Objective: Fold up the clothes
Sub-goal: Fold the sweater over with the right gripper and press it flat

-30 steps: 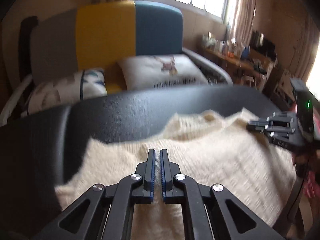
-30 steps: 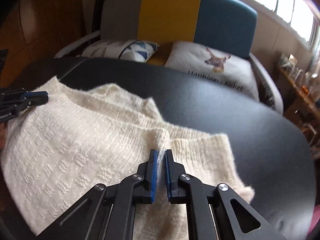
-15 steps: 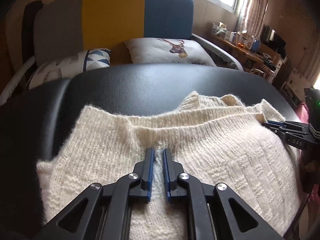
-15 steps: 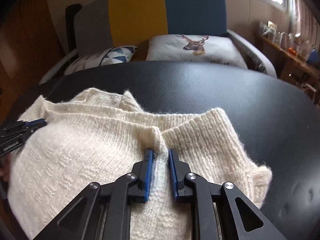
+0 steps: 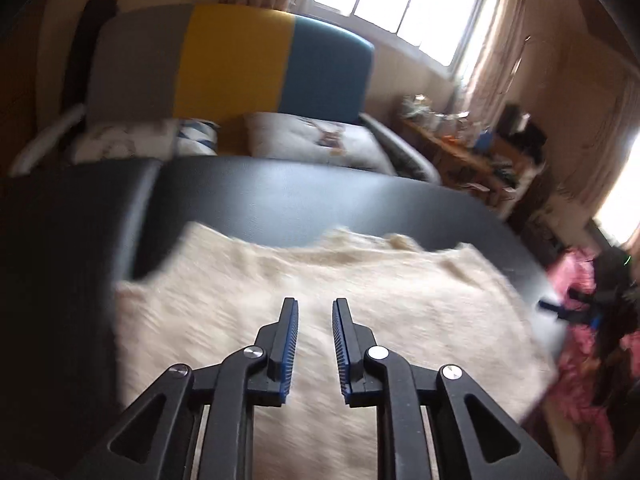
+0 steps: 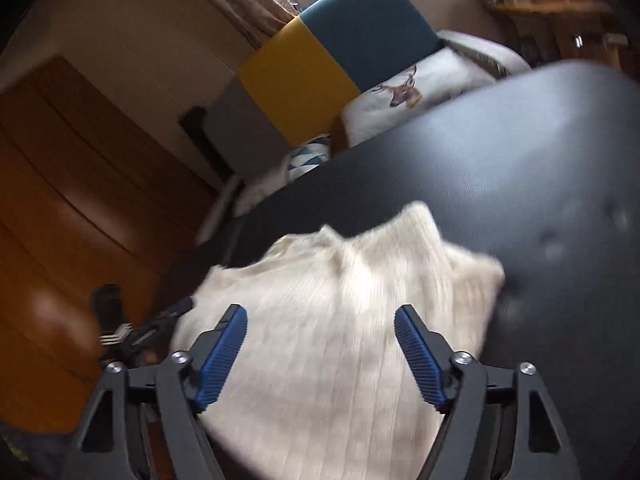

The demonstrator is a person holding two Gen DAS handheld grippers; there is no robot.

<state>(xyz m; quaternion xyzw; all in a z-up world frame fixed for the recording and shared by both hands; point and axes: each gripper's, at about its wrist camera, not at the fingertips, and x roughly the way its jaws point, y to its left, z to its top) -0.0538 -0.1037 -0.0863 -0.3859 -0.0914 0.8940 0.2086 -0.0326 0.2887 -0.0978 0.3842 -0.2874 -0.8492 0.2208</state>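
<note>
Both grippers just opened — sweater released

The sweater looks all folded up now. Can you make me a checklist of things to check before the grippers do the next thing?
1. Left gripper let go: ok. Its jaws have just been opening and nothing is between them.
2. Right gripper let go: ok. Its jaws have just opened wide and are clear of the knit.
3. Cream sweater lying on the black table: ok.
4. Fold edges lined up neatly: cannot tell, both pictures are blurred.
5. Sweater fully on the table at the near edge: cannot tell, the grippers hide it.
</note>
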